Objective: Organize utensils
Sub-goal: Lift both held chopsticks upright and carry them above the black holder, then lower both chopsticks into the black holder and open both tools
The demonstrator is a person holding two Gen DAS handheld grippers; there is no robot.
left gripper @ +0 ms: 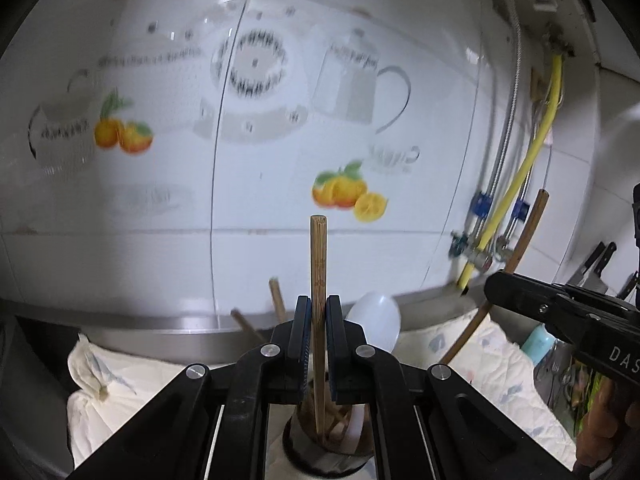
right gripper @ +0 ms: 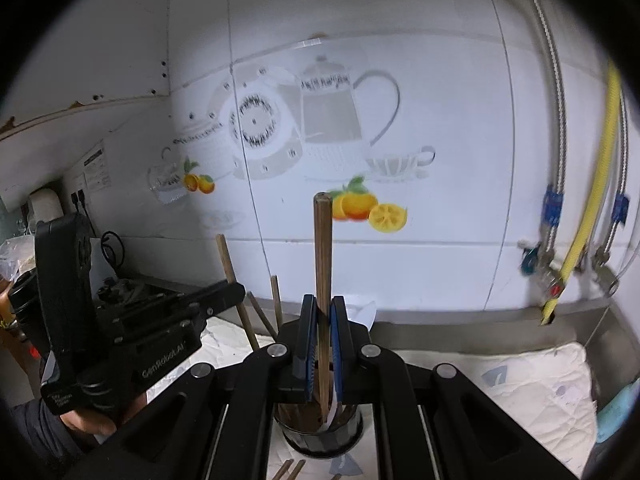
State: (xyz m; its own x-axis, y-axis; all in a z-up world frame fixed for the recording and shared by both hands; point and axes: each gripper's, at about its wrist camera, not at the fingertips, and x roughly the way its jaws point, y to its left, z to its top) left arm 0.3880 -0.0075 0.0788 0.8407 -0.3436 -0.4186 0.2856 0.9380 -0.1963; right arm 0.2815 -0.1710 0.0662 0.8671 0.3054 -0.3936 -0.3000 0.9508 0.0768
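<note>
My left gripper (left gripper: pixel 318 320) is shut on a light bamboo chopstick (left gripper: pixel 318 264) that stands upright with its lower end inside a dark round utensil holder (left gripper: pixel 320 452). A white plastic spoon (left gripper: pixel 376 322) and other wooden sticks (left gripper: pixel 277 298) stand in that holder. My right gripper (right gripper: pixel 323 320) is shut on a darker wooden chopstick (right gripper: pixel 322 248), also upright, its lower end in the same holder (right gripper: pixel 324 436). The right gripper's body shows at the right of the left wrist view (left gripper: pixel 560 312); the left gripper's body shows at the left of the right wrist view (right gripper: pixel 132 320).
A quilted white cloth (right gripper: pixel 532 384) covers the steel counter under the holder. Two loose chopstick ends (right gripper: pixel 290 470) lie on it in front. A tiled wall with teapot and orange decals stands behind. Pipes and a yellow hose (right gripper: pixel 588 216) run down at right. Knives (left gripper: pixel 596 264) stand far right.
</note>
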